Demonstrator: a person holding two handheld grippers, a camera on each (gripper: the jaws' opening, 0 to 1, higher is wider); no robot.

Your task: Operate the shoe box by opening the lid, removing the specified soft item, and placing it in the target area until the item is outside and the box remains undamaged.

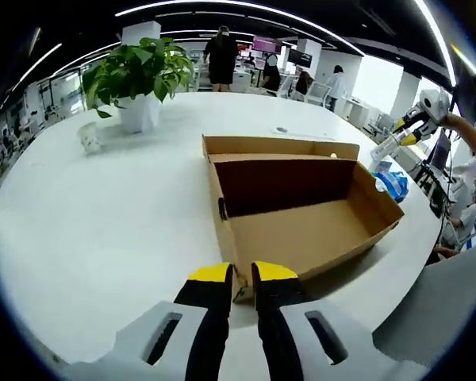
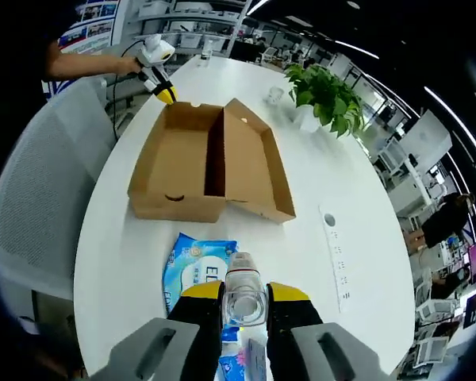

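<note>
Left gripper [image 1: 242, 279], narrowed on the open box's [image 1: 301, 230] near corner; right gripper [image 2: 244, 295] clamps a bottle [image 2: 244, 300], wipes pack [image 2: 197, 266] at 11 o'clock.

An open shoe box [image 2: 206, 163] is carried by the white table [image 2: 317, 206]; beyond it a potted plant [image 1: 136, 79], nearer, seemingly a wipes pack [image 2: 194, 270].

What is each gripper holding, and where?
Left gripper: the box, by its near corner edge. Right gripper: a clear bottle, around its body.
</note>
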